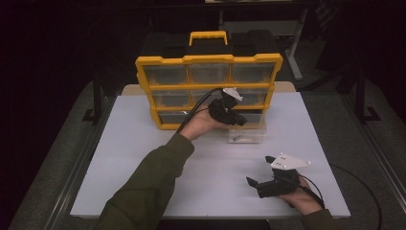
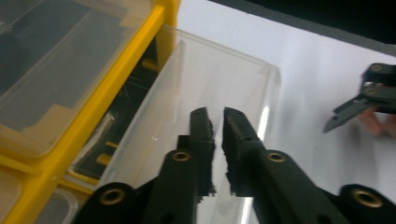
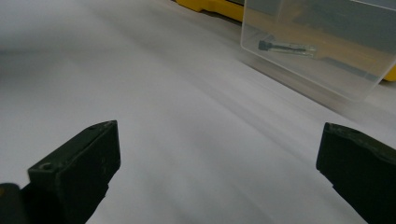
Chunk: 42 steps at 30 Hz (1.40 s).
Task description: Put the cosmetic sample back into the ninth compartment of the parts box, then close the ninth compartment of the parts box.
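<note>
While black jaws pinch its thin wall | clear plastic drawer (image 2: pixel 219 74), boxy

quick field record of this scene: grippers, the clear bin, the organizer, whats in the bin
left gripper: jaws nearly shut on the thin wall of the clear bin
right gripper: open, low over the white table, apart from the bin
clear bin: pulled out of the yellow organizer, on the table in front of its bottom right slot
bin contents: one small dark rod-shaped part
organizer: upright, handle on top, at the table's far edge
</note>
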Each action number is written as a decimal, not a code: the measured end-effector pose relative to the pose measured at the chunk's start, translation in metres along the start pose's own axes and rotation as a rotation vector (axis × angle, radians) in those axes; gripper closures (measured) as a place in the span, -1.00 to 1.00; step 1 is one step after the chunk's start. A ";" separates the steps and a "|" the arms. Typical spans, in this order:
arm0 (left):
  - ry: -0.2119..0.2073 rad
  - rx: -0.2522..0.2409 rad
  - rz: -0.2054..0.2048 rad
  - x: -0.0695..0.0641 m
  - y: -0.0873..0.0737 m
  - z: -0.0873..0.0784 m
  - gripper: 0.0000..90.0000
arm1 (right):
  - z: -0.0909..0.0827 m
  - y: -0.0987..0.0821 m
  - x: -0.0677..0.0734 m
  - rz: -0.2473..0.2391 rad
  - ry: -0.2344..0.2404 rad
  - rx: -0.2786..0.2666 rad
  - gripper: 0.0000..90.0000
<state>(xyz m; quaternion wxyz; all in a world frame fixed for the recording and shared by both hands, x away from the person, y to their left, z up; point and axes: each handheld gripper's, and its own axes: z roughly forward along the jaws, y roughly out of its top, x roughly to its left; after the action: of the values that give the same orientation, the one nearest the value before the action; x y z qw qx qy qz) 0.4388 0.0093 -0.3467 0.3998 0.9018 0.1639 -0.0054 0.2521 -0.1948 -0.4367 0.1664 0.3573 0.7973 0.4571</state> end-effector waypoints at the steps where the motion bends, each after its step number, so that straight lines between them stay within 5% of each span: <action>1: -0.009 -0.006 -0.008 -0.002 0.000 -0.002 0.95 | 0.000 0.000 0.000 0.000 0.000 0.000 -1.00; 4: -0.028 -0.046 -0.028 -0.006 0.000 -0.006 1.00 | 0.000 0.000 0.001 0.002 -0.001 0.001 -1.00; 15: -0.060 -0.034 -0.016 -0.017 -0.006 -0.014 1.00 | 0.001 0.000 0.000 0.001 -0.002 0.002 -1.00; 30: -0.100 -0.009 0.000 -0.033 -0.022 -0.001 1.00 | 0.002 0.000 0.001 -0.002 -0.001 0.008 -1.00; 42: -0.068 0.023 -0.006 -0.029 -0.027 0.013 1.00 | 0.002 -0.001 0.000 -0.004 -0.001 0.007 -1.00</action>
<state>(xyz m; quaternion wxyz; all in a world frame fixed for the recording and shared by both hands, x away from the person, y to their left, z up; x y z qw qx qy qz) 0.4050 0.0080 -0.3712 0.3946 0.9052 0.1531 -0.0391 0.2524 -0.1937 -0.4380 0.1664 0.3567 0.7996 0.4537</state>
